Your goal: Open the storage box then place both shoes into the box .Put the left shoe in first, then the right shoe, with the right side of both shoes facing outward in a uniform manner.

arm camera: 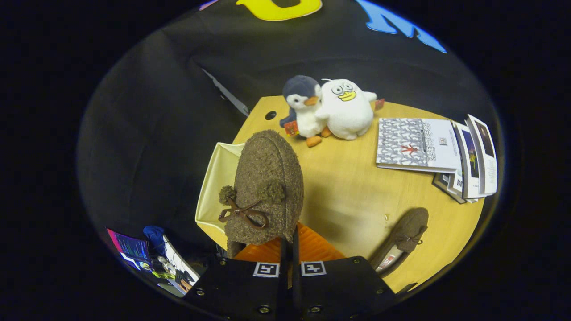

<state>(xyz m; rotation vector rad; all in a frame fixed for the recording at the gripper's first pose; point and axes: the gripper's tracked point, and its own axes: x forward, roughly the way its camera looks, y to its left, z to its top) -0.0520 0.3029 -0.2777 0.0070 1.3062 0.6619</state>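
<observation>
One shoe hangs clamped in my closed tongs above the box; next, lowering it in, right side outward.

We look from the gripper itself, forward along its two fingers, which sit closed together on the heel of a shoe held very close to us. The view tilts steeply down onto the table from above. Beyond the fingers sit two plush toys at the table's far edge; the box lies left of the held shoe, a second shoe right of the fingers, and books farther right. Fisheye bending curves the table's rim.
</observation>
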